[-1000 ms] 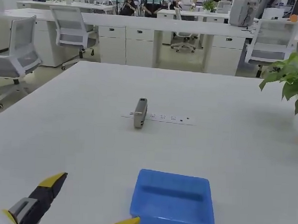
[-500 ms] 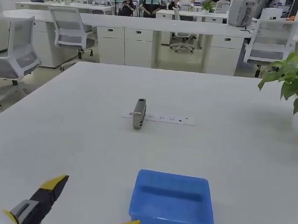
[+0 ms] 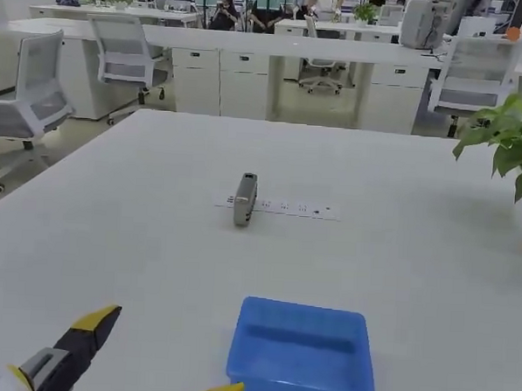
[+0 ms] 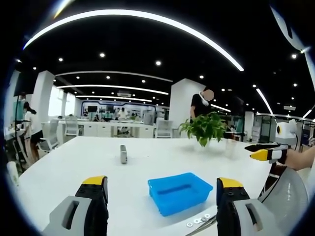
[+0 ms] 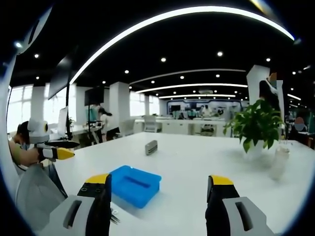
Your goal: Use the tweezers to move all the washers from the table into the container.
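The left gripper (image 4: 161, 182) has its two yellow-tipped jaws spread wide with nothing between them, hovering low over the white workbench table (image 3: 154, 234) and aimed across it. The right gripper (image 5: 158, 179) is likewise parted and empty, pointed over the same surface from the other side. The shallow blue plastic rectangular container (image 3: 301, 353) sits at the near edge of the table in front of the person, and nothing can be made out inside it. In the left gripper view a small cluster of silver ring-shaped washers (image 4: 199, 220) lies on the table just beside the container's near side, between it and the gripper. A thin metallic sliver close to them is probably the tweezers (image 4: 204, 227), though it is cut off at the bottom of that view and too slim to be sure. Farther out a grey oblong block (image 3: 245, 197) rests mid-table, well apart from the work, and a leafy green potted plant (image 5: 256, 125) stands towards the far right. The task looks to be at its very start: no tool is in hand and the washers remain on the table. The next move calls for lowering one gripper to the tweezers and closing on their handle end, squarely enough that the tips can afterwards be squeezed around a single washer.
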Action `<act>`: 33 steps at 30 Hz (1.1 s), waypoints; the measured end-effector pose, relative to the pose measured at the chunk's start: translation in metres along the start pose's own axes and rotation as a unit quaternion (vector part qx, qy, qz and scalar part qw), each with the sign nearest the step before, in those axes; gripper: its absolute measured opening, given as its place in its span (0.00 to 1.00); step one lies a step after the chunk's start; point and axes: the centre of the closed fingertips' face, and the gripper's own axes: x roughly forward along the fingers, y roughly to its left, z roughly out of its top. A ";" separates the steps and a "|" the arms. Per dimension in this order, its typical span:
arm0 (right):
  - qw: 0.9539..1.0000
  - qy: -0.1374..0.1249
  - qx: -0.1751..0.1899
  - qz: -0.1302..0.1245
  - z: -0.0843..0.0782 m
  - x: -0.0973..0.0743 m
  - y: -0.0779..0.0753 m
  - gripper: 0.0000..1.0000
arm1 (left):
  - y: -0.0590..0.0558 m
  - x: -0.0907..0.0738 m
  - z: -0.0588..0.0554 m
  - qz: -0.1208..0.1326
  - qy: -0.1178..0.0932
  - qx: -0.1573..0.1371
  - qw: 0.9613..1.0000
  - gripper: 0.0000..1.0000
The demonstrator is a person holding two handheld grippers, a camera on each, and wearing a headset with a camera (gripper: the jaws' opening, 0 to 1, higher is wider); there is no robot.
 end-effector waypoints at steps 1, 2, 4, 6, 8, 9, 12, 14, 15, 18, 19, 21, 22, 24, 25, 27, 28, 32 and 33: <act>1.000 -0.001 0.000 -0.002 0.000 0.000 -0.002 0.78 | -0.001 0.000 -0.001 -0.002 0.003 0.001 1.000 0.93; 1.000 -0.001 0.001 -0.003 0.000 0.000 -0.002 0.78 | -0.001 0.000 -0.001 -0.003 0.004 0.001 1.000 0.93; 1.000 -0.002 0.002 -0.005 -0.001 -0.001 -0.003 0.78 | -0.002 0.001 -0.002 -0.005 0.005 0.000 1.000 0.93; 1.000 0.001 0.002 -0.004 -0.002 0.000 -0.003 0.78 | -0.004 0.001 -0.001 -0.009 0.003 -0.003 1.000 0.93; 1.000 0.004 0.001 -0.001 -0.004 0.000 -0.002 0.78 | -0.004 0.001 0.000 -0.011 0.001 -0.004 1.000 0.92; 1.000 0.006 0.000 0.001 -0.005 0.001 -0.001 0.78 | -0.005 0.001 -0.001 -0.012 0.002 -0.005 1.000 0.92; 1.000 0.013 -0.004 0.005 -0.008 0.002 0.000 0.77 | -0.007 0.002 -0.003 -0.018 0.007 -0.007 1.000 0.91; 1.000 0.012 -0.013 0.004 -0.007 0.001 0.000 0.74 | -0.008 0.003 -0.006 -0.021 0.016 -0.006 1.000 0.91; 1.000 0.012 -0.013 0.005 -0.008 0.001 0.000 0.73 | -0.008 0.003 -0.007 -0.023 0.018 -0.008 1.000 0.90; 1.000 0.022 -0.012 0.005 -0.011 0.002 -0.001 0.74 | -0.009 0.003 -0.017 -0.037 0.042 -0.048 0.997 0.84; 1.000 0.022 -0.014 0.005 -0.012 0.002 -0.001 0.73 | -0.009 0.003 -0.017 -0.038 0.044 -0.050 0.997 0.83; 1.000 0.022 -0.015 0.005 -0.010 0.002 0.001 0.73 | -0.008 0.004 -0.021 -0.038 0.053 -0.052 0.997 0.83; 1.000 0.023 -0.015 0.006 -0.010 0.002 0.002 0.73 | -0.009 0.004 -0.023 -0.039 0.060 -0.050 0.996 0.82; 1.000 0.026 -0.017 0.005 -0.010 0.002 0.002 0.73 | -0.011 0.005 -0.026 -0.043 0.068 -0.047 0.996 0.81; 0.999 0.027 -0.016 0.005 -0.011 0.003 0.002 0.73 | -0.012 0.004 -0.028 -0.047 0.074 -0.046 0.995 0.81; 0.999 0.033 -0.016 0.006 -0.013 0.003 0.003 0.73 | -0.015 0.004 -0.040 -0.058 0.109 -0.041 0.992 0.79; 0.999 0.041 -0.017 0.007 -0.015 0.004 0.004 0.73 | -0.015 0.002 -0.050 -0.061 0.139 -0.042 0.988 0.78; 0.998 0.061 -0.020 0.009 -0.021 0.005 0.007 0.73 | -0.024 0.001 -0.068 -0.099 0.191 -0.087 0.973 0.70; 0.998 0.066 -0.019 0.010 -0.022 0.005 0.008 0.72 | -0.028 0.001 -0.069 -0.113 0.194 -0.102 0.969 0.68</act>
